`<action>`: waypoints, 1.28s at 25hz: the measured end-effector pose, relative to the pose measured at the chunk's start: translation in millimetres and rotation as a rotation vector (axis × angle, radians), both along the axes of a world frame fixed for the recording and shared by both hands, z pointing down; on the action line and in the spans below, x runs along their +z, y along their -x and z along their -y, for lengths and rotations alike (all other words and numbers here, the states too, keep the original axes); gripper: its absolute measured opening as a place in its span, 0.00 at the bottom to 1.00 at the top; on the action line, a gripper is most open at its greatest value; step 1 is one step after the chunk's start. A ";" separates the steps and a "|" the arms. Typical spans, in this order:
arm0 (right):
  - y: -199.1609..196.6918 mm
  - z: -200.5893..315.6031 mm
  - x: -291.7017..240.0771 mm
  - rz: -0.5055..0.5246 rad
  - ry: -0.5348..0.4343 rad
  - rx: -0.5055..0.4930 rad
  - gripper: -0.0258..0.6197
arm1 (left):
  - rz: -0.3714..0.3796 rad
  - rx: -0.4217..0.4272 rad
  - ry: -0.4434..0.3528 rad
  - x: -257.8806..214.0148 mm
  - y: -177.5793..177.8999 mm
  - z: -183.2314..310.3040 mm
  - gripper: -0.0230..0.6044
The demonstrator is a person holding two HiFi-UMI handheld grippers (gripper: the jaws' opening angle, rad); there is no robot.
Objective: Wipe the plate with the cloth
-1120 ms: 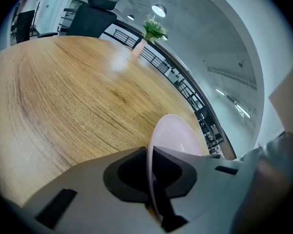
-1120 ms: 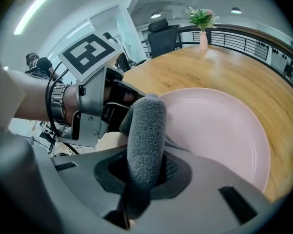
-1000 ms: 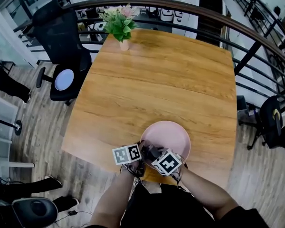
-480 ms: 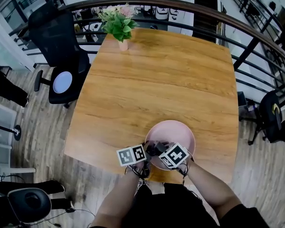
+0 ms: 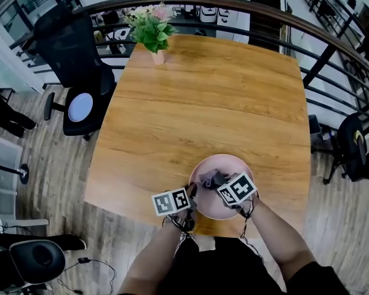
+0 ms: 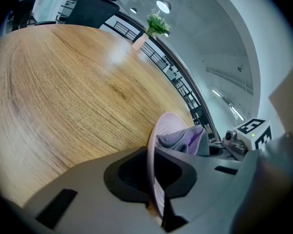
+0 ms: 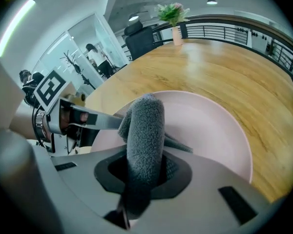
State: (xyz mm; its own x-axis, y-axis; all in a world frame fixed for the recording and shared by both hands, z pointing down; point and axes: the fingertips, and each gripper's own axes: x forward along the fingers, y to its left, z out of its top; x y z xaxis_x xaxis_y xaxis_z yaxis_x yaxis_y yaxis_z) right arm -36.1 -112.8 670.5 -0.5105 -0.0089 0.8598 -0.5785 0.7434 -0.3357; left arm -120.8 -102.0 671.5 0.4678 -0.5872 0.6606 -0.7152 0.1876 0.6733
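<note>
A pink plate (image 5: 229,209) lies near the front edge of the wooden table (image 5: 203,103). My left gripper (image 5: 190,193) is shut on the plate's left rim; in the left gripper view the rim (image 6: 153,145) runs edge-on between the jaws. My right gripper (image 5: 216,180) is over the middle of the plate and shut on a bunched grey cloth (image 5: 210,178). The right gripper view has the cloth (image 7: 145,130) standing up between the jaws, its end resting on the plate (image 7: 215,130). The left gripper's fingers (image 7: 95,121) show at the rim there.
A small vase of flowers (image 5: 152,32) stands at the table's far left corner. A black office chair (image 5: 71,48) is beside the table's left side, another chair (image 5: 352,152) is at the right, and a dark railing (image 5: 320,39) curves behind the table.
My right gripper has carried the cloth from the plate's near-left part to the right and further in, toward its middle. The left gripper has stayed clamped on the rim.
</note>
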 end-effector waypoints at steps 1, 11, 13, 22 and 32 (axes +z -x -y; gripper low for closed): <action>-3.7 6.8 -0.2 0.003 0.000 0.025 0.15 | 0.002 0.001 0.000 -0.2 -0.2 -0.1 0.10; -35.4 52.5 0.6 -0.029 -0.075 0.151 0.15 | 0.009 0.002 -0.002 2.3 -1.3 -1.7 0.10; -44.1 59.7 1.3 -0.047 -0.101 0.168 0.15 | 0.012 0.001 -0.004 2.8 -2.2 -1.3 0.10; -61.0 75.1 -3.5 -0.106 -0.156 0.209 0.15 | 0.024 0.001 -0.007 -1.7 -2.1 0.3 0.10; -74.0 74.6 -22.6 -0.061 -0.249 0.345 0.15 | 0.042 0.006 -0.009 -2.0 -3.5 -1.2 0.10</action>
